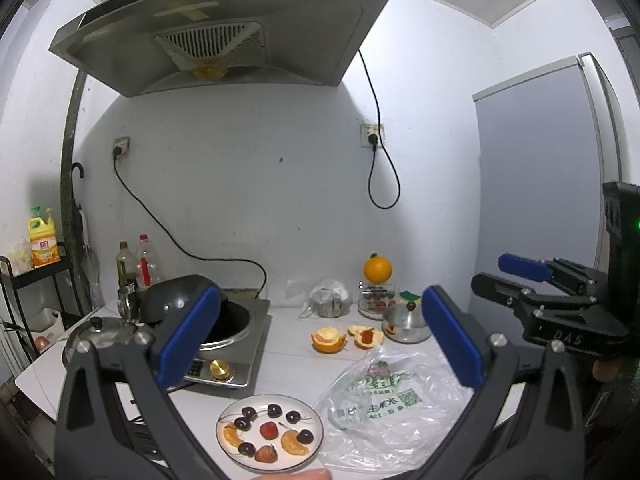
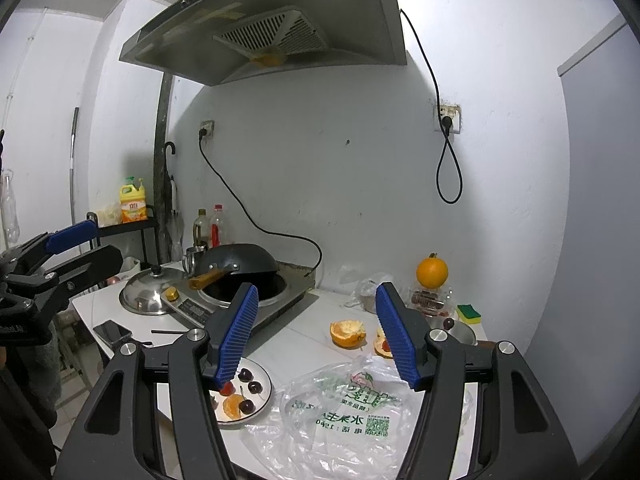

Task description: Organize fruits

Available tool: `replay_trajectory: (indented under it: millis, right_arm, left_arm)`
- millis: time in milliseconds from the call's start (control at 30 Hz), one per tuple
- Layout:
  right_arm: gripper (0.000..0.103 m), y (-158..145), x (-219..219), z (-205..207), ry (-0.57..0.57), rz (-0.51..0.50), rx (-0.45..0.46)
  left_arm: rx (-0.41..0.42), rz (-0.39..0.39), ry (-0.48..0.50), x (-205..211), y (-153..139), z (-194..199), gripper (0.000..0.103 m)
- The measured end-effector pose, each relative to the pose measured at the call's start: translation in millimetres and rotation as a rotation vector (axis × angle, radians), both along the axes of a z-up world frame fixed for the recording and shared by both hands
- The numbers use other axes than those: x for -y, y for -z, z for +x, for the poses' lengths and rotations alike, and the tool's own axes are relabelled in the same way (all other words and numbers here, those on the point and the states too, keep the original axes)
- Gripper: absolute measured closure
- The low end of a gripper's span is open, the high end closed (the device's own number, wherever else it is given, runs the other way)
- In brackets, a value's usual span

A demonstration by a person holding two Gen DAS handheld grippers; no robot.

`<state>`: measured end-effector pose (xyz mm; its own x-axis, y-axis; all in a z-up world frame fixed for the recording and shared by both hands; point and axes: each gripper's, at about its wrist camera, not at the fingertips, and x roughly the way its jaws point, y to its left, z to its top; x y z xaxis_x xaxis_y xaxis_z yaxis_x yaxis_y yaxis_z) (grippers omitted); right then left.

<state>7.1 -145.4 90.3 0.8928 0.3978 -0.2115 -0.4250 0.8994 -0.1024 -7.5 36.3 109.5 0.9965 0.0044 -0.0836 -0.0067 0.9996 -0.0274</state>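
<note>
Left wrist view shows the plate (image 1: 269,434) low between the left claw's (image 1: 320,340) fingers, carrying dark cherries (image 1: 274,411), two strawberries and two orange segments (image 1: 295,443) set in a rough ring. Both claws are spread wide and hold nothing; the right claw (image 2: 316,336) hangs above the bench (image 2: 296,340) with the plate under its left finger. Ahead of both claws lie peeled orange halves (image 1: 329,339), one with a red piece in it, and farther ahead a whole orange (image 1: 377,269) sits on a clear container. A crumpled plastic bag (image 1: 392,408) lies just right of the plate. Judging by this, the plating looks largely done; the peeled halves, whole orange and bag seem still to be dealt with. Left of the plate stands the induction cooker (image 1: 232,344) with a wok.
</note>
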Motion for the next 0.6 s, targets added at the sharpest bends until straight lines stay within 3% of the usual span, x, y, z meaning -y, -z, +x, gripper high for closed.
replay_trajectory:
  millis: [600]
  right_arm:
    - [0.038,2.5,1.8,1.2,-0.001,-0.006,-0.012]
  left_arm:
    - [-0.001,0.004,0.022,3.8,4.9,0.4,0.001]
